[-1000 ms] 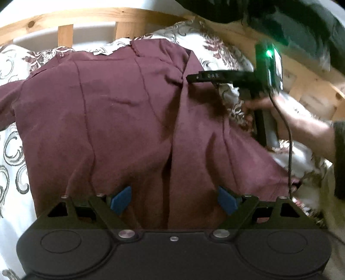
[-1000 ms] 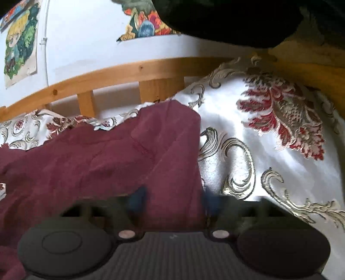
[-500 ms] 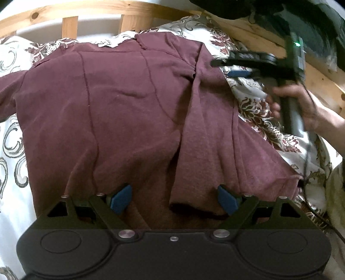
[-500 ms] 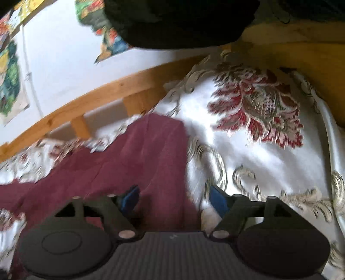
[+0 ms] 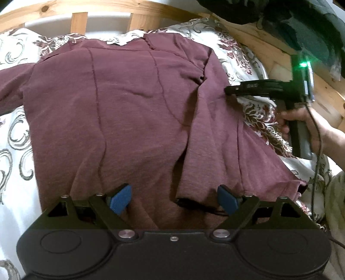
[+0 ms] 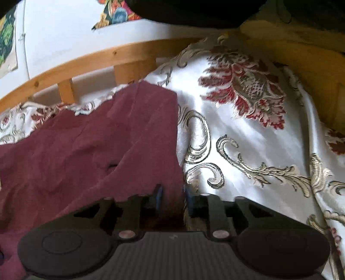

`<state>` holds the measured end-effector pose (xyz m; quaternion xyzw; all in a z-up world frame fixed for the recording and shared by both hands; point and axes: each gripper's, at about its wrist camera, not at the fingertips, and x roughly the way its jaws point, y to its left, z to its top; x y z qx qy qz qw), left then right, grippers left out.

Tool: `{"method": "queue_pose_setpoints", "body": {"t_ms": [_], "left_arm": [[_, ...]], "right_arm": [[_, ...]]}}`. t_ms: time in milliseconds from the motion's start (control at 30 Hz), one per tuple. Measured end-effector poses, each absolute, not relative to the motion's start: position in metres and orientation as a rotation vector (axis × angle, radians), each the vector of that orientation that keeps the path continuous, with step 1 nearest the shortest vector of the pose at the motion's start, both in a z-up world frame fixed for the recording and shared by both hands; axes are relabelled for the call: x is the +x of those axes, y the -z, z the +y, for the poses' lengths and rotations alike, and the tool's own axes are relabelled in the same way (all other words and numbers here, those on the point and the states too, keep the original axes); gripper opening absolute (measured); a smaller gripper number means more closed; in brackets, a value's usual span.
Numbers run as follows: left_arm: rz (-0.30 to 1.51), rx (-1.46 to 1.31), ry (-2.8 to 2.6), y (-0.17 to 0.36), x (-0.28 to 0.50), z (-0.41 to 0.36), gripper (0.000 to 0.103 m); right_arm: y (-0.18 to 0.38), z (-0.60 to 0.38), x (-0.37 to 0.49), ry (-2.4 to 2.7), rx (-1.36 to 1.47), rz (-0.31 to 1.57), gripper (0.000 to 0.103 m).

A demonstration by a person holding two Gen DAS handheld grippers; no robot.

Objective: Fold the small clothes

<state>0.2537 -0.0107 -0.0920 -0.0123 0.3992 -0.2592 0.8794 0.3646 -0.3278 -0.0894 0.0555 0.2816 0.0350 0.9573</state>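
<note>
Maroon knit fabric, a long-sleeved top (image 5: 133,112), lies spread on a floral satin bedspread (image 6: 248,155) inside a wooden bed frame (image 5: 138,8), its right sleeve already folded in along the body. Right gripper (image 6: 172,196): jaws have just been closing and now stand narrow on the top's right edge near the shoulder, with cloth between the blue pads; grip judged taken, though blur leaves contact on the outer pad uncertain. Left gripper (image 5: 173,199): jaws wide apart over the hem, pads clear of the cloth, holding nothing. Step in hand, by judgement: secure the right side for a lengthwise fold toward the centre. To do it well, the right jaws should bite both layers of the edge rather than the upper one alone, the left gripper should take the hem on the same side line so the fold runs straight, and both should lift together just enough to clear the bedspread without dragging the folded sleeve out of place. Against the frame half a second back, the right gripper has come down from above the shoulder to the fabric edge and its jaws have narrowed; the left gripper's opening over the hem is unchanged.
</note>
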Motion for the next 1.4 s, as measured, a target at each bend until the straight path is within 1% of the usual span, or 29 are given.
{"method": "queue_pose_setpoints", "body": {"t_ms": [33, 67, 100, 233, 300, 367, 433, 500, 567, 767, 900, 1067, 1167, 1267, 1400], "left_arm": [[0.833, -0.025, 0.535, 0.092, 0.254, -0.010, 0.088], [0.835, -0.024, 0.529, 0.091, 0.253, -0.009, 0.088], [0.836, -0.025, 0.524, 0.090, 0.253, -0.009, 0.088], [0.835, -0.026, 0.496, 0.086, 0.253, -0.006, 0.091], [0.829, -0.028, 0.485, 0.084, 0.252, -0.005, 0.092], [0.825, -0.038, 0.474, 0.080, 0.253, -0.002, 0.094], [0.817, -0.052, 0.455, 0.076, 0.253, 0.002, 0.097], [0.799, -0.064, 0.419, 0.070, 0.252, 0.010, 0.099], [0.778, -0.081, 0.384, 0.062, 0.253, 0.022, 0.099], [0.716, -0.073, 0.194, 0.027, 0.259, 0.084, 0.102], [0.676, 0.072, 0.072, -0.002, 0.271, 0.136, 0.102], [0.651, 0.347, -0.069, -0.038, 0.287, 0.205, 0.102], [0.658, 0.410, -0.109, -0.057, 0.301, 0.236, 0.102], [0.687, 0.487, -0.102, -0.061, 0.318, 0.252, 0.102], [0.747, 0.601, -0.029, -0.051, 0.342, 0.258, 0.102]], "right_arm": [[0.087, -0.328, 0.361, -0.077, 0.110, 0.562, 0.042], [0.085, -0.327, 0.358, -0.080, 0.103, 0.558, 0.051], [0.083, -0.325, 0.353, -0.081, 0.095, 0.553, 0.058], [0.077, -0.319, 0.334, -0.094, 0.086, 0.542, 0.069], [0.073, -0.315, 0.321, -0.093, 0.082, 0.533, 0.080], [0.066, -0.311, 0.308, -0.095, 0.083, 0.516, 0.088], [0.061, -0.307, 0.294, -0.099, 0.086, 0.502, 0.093], [0.056, -0.303, 0.280, -0.103, 0.092, 0.491, 0.101], [0.051, -0.299, 0.267, -0.113, 0.095, 0.489, 0.103], [0.040, -0.281, 0.229, -0.163, 0.084, 0.487, 0.103], [0.037, -0.276, 0.223, -0.198, 0.074, 0.462, 0.103], [0.046, -0.274, 0.235, -0.214, 0.099, 0.480, 0.103], [0.049, -0.270, 0.241, -0.221, 0.093, 0.483, 0.103], [0.051, -0.263, 0.244, -0.228, 0.069, 0.488, 0.103], [0.054, -0.258, 0.243, -0.238, 0.047, 0.497, 0.103]]}}
